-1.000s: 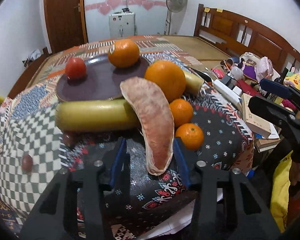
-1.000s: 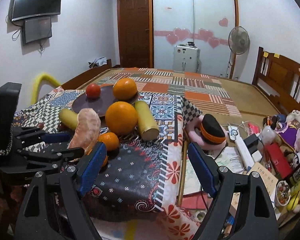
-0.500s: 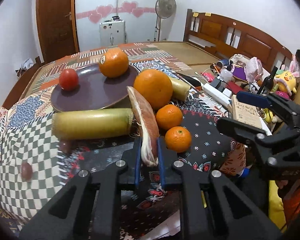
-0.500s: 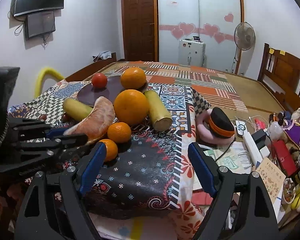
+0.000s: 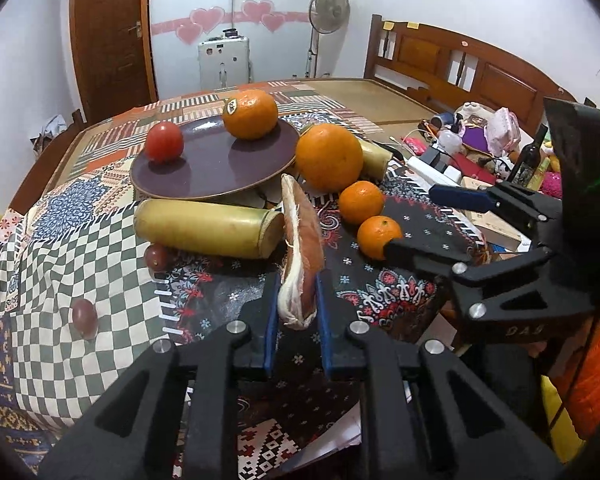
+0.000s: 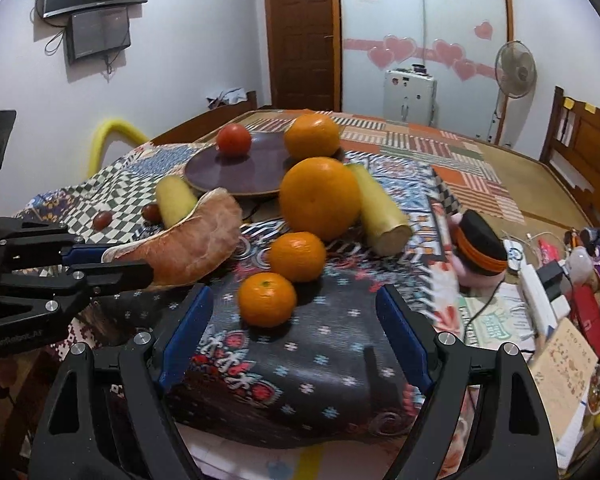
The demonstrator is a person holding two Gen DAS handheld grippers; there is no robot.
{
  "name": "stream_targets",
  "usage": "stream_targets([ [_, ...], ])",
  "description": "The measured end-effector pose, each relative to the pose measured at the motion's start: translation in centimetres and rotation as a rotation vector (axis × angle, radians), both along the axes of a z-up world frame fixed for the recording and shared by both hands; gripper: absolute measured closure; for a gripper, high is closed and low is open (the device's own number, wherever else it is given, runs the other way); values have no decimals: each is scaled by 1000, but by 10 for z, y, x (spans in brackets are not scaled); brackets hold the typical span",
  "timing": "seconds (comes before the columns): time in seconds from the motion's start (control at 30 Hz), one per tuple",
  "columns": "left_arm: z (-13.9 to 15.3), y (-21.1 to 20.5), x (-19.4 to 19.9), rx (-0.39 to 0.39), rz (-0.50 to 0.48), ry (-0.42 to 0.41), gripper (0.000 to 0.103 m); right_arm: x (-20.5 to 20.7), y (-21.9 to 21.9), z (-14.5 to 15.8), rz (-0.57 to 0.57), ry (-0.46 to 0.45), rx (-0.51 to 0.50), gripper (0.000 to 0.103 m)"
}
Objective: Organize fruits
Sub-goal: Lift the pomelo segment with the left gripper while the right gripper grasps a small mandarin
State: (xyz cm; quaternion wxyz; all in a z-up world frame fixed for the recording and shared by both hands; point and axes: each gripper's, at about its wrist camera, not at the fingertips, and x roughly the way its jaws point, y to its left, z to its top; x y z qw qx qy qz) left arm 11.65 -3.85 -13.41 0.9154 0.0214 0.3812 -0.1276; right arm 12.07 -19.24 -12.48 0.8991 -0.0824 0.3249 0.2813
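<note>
My left gripper (image 5: pixel 297 300) is shut on a pink pomelo segment (image 5: pixel 300 256), holding it on edge just above the cloth; the segment also shows in the right wrist view (image 6: pixel 188 240). My right gripper (image 6: pixel 292 320) is open and empty, its jaws on either side of a small mandarin (image 6: pixel 267 299). A second mandarin (image 6: pixel 297 256) and a big orange (image 6: pixel 320 198) lie behind it. A dark plate (image 5: pixel 212 160) holds a tomato (image 5: pixel 164 142) and an orange (image 5: pixel 250 114).
Two yellow sugarcane pieces (image 5: pixel 208 228) (image 6: pixel 380 212) lie by the plate. Small grapes (image 5: pixel 85 316) sit on the checked cloth. A plush toy (image 6: pixel 480 252), cables and boxes crowd the right side past the table edge.
My left gripper shut on the pomelo segment, turned it on edge and lifted it slightly. My right gripper moved in toward the near mandarin, still open.
</note>
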Motion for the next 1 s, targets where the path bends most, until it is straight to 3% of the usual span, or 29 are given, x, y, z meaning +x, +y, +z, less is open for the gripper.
stream_targets([
  [0.27,-12,-4,11,-15,-6,27,81,13,10,-12,23,65,12,53],
  [0.47,-21,-10,25,-11,-2,39,79,12,7,-14,36,80,39,69],
  [1.0,-21,-15,40,-56,50,34,79,11,-8,-5,31,54,71,69],
])
